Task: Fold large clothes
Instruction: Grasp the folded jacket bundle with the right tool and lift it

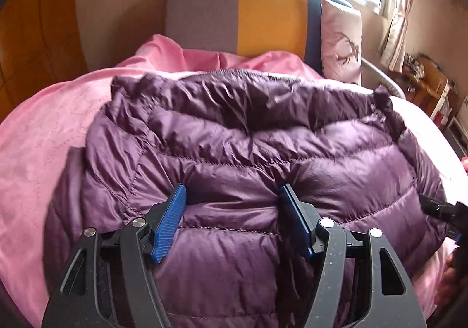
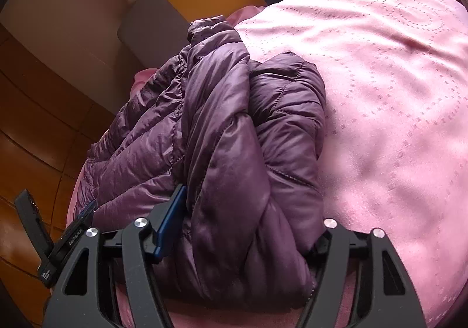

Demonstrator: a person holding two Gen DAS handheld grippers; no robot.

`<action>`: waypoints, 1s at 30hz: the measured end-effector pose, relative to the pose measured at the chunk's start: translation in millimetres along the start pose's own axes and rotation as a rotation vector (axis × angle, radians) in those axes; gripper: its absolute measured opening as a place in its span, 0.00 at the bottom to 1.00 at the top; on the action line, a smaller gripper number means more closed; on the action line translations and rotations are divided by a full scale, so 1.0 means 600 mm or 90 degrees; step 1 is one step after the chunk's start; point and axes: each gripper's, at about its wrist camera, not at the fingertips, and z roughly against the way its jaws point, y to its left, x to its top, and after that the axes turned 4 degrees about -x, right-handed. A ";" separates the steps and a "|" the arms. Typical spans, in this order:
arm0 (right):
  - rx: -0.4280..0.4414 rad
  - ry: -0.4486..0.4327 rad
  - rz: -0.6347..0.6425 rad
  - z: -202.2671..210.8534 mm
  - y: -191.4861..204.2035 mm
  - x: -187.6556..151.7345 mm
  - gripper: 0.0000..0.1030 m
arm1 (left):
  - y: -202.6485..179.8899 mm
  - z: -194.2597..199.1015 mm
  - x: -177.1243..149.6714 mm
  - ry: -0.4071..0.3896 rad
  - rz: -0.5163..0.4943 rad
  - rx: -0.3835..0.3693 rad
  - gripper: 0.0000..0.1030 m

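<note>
Step in hand: a fold of the purple down jacket [image 1: 234, 158] is being taken up; both tools already have a puffy part of it between their pads, so I judge this to be the grasp before a fold-over.
Place of the jacket: it lies on the bed [image 1: 44, 152], on the pink cover, with the collar toward the headboard [image 1: 239, 12].
Left tool [image 1: 232, 222]: its two blue pads press into a quilted panel near the low edge of the jacket, and the fabric bulges between them; it is gripping the jacket, with the jaws held rather wide by the padding.
Right tool [image 2: 248, 228]: a thick bunched roll of the jacket, probably the side with a sleeve, fills the gap. The left blue pad lies against the fabric; the other pad is hidden under it. I read this as a grip on the jacket.
Next move, my judgement: lift both grips together and carry the held edge up toward the collar, or the side over the middle. Keep both tools at the same height, because the slippery, springy filling may slide out or puff open again.
Count: one jacket; two tools; one pillow [image 1: 340, 38] with a deer print; one headboard in three colours.
</note>
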 end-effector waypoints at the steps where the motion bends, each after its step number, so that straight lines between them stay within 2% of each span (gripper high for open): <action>1: 0.001 0.000 0.000 0.004 0.002 0.000 0.55 | -0.002 -0.005 0.000 0.003 -0.003 0.002 0.64; 4: -0.002 0.001 0.004 0.010 0.011 -0.001 0.48 | -0.003 -0.012 -0.004 0.007 -0.002 0.004 0.64; 7: -0.002 -0.004 0.006 0.024 0.029 0.000 0.37 | -0.004 -0.017 -0.008 0.009 -0.017 0.005 0.64; 10: 0.002 -0.007 0.019 0.040 0.052 0.002 0.32 | 0.005 -0.018 -0.012 0.014 0.002 -0.011 0.64; 20: 0.032 -0.044 0.103 0.102 0.169 0.012 0.27 | 0.019 0.001 -0.016 0.006 0.012 -0.052 0.64; 27: 0.023 -0.052 0.186 0.096 0.273 0.020 0.26 | 0.042 0.041 -0.016 -0.011 0.040 -0.106 0.64; 30: 0.013 -0.054 0.213 0.085 0.310 0.019 0.26 | 0.052 0.069 -0.016 -0.029 0.042 -0.108 0.64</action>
